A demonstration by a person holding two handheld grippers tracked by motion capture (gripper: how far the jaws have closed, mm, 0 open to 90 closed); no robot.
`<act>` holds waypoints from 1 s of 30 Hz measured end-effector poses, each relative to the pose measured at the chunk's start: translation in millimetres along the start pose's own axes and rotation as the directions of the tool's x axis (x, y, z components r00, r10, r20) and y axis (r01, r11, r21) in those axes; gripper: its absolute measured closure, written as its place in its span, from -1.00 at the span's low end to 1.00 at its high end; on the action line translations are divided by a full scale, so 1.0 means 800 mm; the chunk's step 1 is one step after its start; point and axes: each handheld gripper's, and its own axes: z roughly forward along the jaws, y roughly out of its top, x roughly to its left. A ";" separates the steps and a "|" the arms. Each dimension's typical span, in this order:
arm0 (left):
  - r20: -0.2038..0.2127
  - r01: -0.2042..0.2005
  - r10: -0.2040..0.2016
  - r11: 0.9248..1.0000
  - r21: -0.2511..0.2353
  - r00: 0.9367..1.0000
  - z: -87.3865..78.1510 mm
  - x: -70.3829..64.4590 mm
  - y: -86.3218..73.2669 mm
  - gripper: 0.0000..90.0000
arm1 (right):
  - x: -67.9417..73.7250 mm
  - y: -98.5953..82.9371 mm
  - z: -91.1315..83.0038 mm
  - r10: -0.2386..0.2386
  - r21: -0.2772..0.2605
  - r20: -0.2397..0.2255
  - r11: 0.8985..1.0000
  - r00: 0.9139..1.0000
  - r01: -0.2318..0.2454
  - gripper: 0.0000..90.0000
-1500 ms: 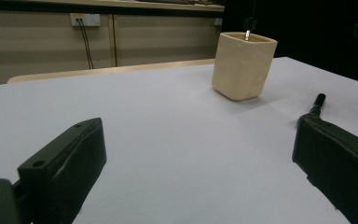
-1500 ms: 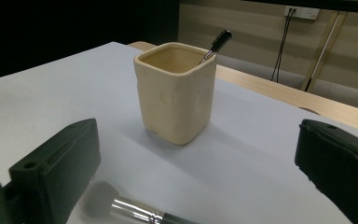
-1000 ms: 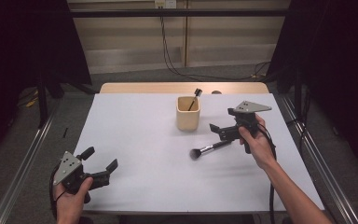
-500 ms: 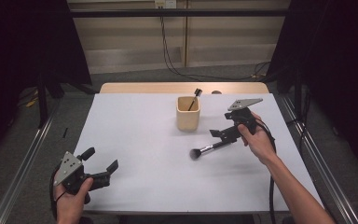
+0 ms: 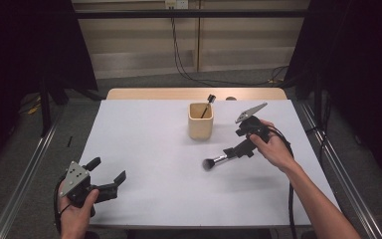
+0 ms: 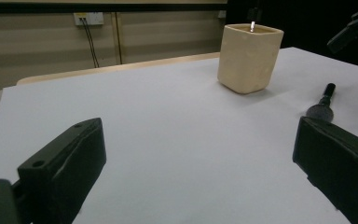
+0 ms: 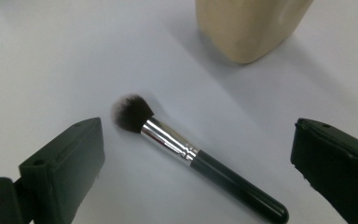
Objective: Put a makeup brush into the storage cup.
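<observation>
Brushes: 2 – one (image 7: 186, 154) flat on white bench (image 5: 144, 144) under right gripper (image 7: 196, 154), jaws wide, empty; one (image 5: 208, 103) in cup (image 5: 200, 121) | left gripper (image 5: 110, 180) wide, empty | dark curtains.

On the table (image 5: 144, 149) there is one cream cup (image 5: 200, 121), and inside this cup stands one thin brush (image 5: 208, 103), of which the dark tip rises over the rim. One more brush, a makeup brush (image 5: 218, 160) with dark bristles, a silver collar and a black handle, lies flat on the white surface, so the brushes are two together. The grippers are also two: one left gripper (image 5: 110, 180) and one right gripper (image 5: 239, 148), each with two black jaws and one grey three-cornered plate on top. Two hands hold them, one hand for each. The table itself is one.
</observation>
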 end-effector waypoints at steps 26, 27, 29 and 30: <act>-0.009 -0.014 0.014 1.000 0.013 1.000 -0.001 0.002 0.000 -0.94 | 0.003 0.019 0.039 -0.158 0.287 -0.070 0.942 0.985 0.171 -0.90; -0.008 -0.015 0.015 1.000 0.013 1.000 -0.001 0.002 0.000 -0.94 | 0.003 0.020 0.041 -0.158 0.292 -0.073 0.941 0.985 0.173 -0.89; -0.008 -0.015 0.015 1.000 0.013 1.000 -0.001 0.002 0.000 -0.94 | 0.003 0.024 0.044 -0.169 0.300 -0.075 0.936 0.983 0.184 -0.90; -0.008 -0.015 0.015 1.000 0.013 1.000 -0.001 0.002 0.001 -0.94 | 0.004 0.025 0.045 -0.167 0.306 -0.075 0.934 0.983 0.183 -0.90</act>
